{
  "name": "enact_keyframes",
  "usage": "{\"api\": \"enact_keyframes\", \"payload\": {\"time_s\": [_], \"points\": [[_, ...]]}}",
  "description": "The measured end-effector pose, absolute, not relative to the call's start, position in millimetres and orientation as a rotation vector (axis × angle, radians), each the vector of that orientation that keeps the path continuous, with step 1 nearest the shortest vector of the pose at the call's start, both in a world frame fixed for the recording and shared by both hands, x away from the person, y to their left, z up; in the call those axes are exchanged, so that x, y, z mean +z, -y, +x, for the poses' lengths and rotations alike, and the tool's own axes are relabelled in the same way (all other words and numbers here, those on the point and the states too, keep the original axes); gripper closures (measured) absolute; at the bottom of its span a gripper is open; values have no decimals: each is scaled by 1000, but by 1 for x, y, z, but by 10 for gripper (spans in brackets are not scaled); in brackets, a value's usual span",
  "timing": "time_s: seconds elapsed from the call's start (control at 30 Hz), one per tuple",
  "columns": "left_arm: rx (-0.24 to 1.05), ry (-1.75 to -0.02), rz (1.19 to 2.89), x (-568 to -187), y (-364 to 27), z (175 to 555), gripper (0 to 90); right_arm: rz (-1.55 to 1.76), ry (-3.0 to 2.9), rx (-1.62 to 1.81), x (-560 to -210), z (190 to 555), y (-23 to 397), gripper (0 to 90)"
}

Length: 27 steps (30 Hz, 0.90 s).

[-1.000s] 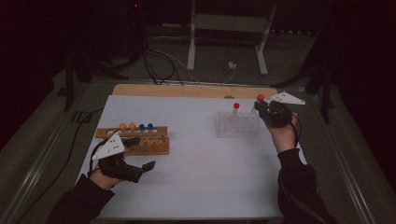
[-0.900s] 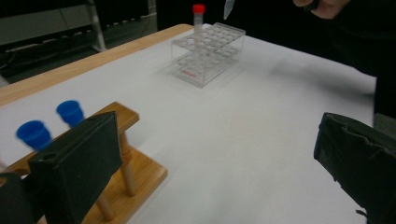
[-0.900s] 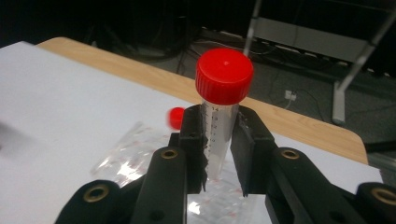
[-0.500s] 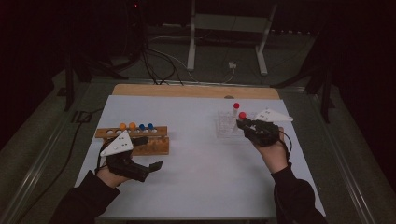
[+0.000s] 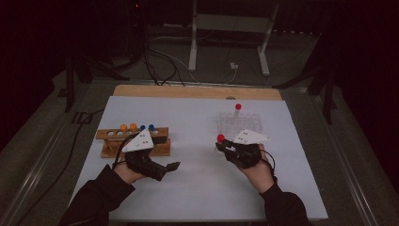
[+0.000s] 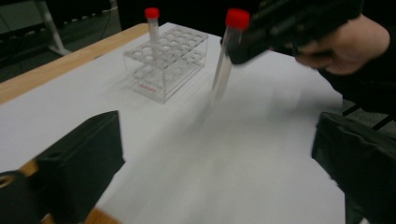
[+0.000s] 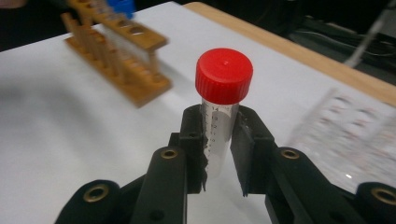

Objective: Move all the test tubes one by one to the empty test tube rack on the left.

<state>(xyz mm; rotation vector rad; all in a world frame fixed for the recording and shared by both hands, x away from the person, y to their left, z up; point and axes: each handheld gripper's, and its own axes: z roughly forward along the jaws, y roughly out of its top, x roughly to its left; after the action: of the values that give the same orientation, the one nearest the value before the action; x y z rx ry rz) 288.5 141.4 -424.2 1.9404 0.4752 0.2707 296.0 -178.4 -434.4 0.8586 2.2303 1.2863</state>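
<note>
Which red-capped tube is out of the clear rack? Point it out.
The red-capped tube clamped upright in the right gripper, carried above the white table. The other red-capped tube stands in a back hole of the clear rack.

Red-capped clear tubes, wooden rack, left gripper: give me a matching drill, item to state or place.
Items:
1. red-capped clear plastic tube with printed scale
2. second red-capped clear tube
3. wooden tube rack
4. left gripper

States:
A. jaws apart, nothing between them
B. stands in the clear plastic rack
C. clamped in the right gripper, above the white table cover
D. holds orange-capped and blue-capped tubes

Pairs: 1-C, 2-B, 3-D, 4-A
</note>
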Motion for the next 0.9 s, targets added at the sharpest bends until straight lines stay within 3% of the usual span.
{"api": "enact_keyframes", "payload": {"time_s": [0.13,0.4,0.9], "points": [[267,-447,1940,-421,-127,293,80,815,-2282,1300,-441,289,164,743],[260,-397,1948,-420,-95,300,239,757,-2347,1301,-447,281,146,743],[287,-322,1975,-424,-62,306,705,755,-2337,1317,-444,278,145,743]]}}
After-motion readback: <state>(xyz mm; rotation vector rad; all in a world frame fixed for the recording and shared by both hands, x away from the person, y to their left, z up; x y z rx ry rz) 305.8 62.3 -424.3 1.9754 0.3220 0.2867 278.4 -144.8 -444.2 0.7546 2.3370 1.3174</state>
